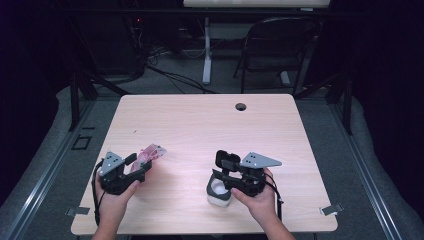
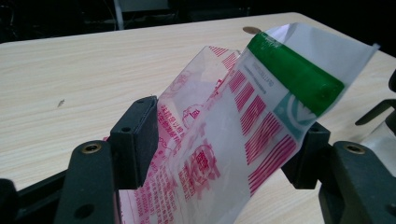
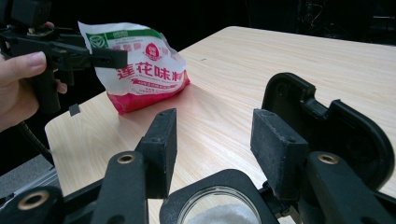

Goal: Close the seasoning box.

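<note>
While clamped between the jaws of the left gripper (image 1: 134, 167), held near the worktop's (image 1: 200, 130) front-left corner: a red-and-white printed seasoning bag (image 1: 150, 154), its lower part pinched, its sealed green-banded top sticking out past the jaw tips. Seen in the left gripper view as a thin pouch (image 2: 233, 121) squeezed between both black pads, tilted up and away from the wood. From the right gripper view, same bag (image 3: 140, 65) with its red bottom edge touching or just above the worktop, top corner beside the left gripper (image 3: 70, 56) and the hand around it.

Toward the front edge, right of centre: right gripper (image 1: 227, 172), jaws apart, gripping nothing, hovering over a small white container (image 1: 219, 192) with a black flip lid (image 1: 225, 159) standing open. White grains visible through the container's round mouth (image 3: 219, 212), straight below the open jaws; raised lid (image 3: 327, 126) just past the right-hand jaw.

Light wood-grain worktop, round cable hole (image 1: 241, 106) near the far edge. Beyond it, dark room, grey floor, a folding chair (image 1: 280, 45), a white table leg (image 1: 206, 50) and loose cables.

Bag's long axis running from the front-left corner diagonally toward the far right, green end leading, angled upward.
</note>
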### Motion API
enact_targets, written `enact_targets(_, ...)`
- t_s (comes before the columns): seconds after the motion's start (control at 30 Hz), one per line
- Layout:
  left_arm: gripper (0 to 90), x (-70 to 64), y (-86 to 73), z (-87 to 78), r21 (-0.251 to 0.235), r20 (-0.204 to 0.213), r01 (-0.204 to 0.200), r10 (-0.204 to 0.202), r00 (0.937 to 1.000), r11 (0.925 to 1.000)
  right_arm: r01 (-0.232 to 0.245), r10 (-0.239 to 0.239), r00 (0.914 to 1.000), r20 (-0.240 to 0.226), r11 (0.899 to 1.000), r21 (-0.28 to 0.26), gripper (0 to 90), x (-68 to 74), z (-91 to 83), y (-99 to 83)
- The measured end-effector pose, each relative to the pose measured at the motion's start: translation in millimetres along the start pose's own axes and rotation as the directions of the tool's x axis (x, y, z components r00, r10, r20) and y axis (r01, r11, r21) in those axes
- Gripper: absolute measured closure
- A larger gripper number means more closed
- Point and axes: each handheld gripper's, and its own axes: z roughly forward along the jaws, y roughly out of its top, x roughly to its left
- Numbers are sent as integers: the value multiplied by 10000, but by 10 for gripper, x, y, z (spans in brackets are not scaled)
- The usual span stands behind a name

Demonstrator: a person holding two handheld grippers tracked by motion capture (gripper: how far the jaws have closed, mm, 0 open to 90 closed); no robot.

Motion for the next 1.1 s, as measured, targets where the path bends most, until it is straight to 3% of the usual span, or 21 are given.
enact_targets(0.3, 378, -145, -66, 120, 388, 331, -207, 194, 9993, 9990, -79, 79, 10000, -16, 9999, -103, 511, -8, -22, 11)
enact_targets(0.67, 383, -395, -185, 306, 1075, 750, -964, 886, 9932, 9895, 4, 0, 9998, 185, 9998, -177, 511, -26, -53, 25)
enact_targets(0.8, 383, -453, -198, 335, 1196, 913, -1185, 1079, 9900, 9857, 62, -54, 9993, 367, 9997, -228, 511, -51, -92, 46)
enact_targets(0.87, 383, -502, -195, 340, 1192, 1029, -1200, 1080, 9888, 9856, 96, -75, 9975, 699, 9995, -300, 512, -102, -156, 68)
enact_targets(1.1, 382, -579, -168, 336, 1135, 1300, -1334, 1184, 9844, 9846, -206, 295, 9936, 1093, 9964, -817, 523, -218, -297, 107)
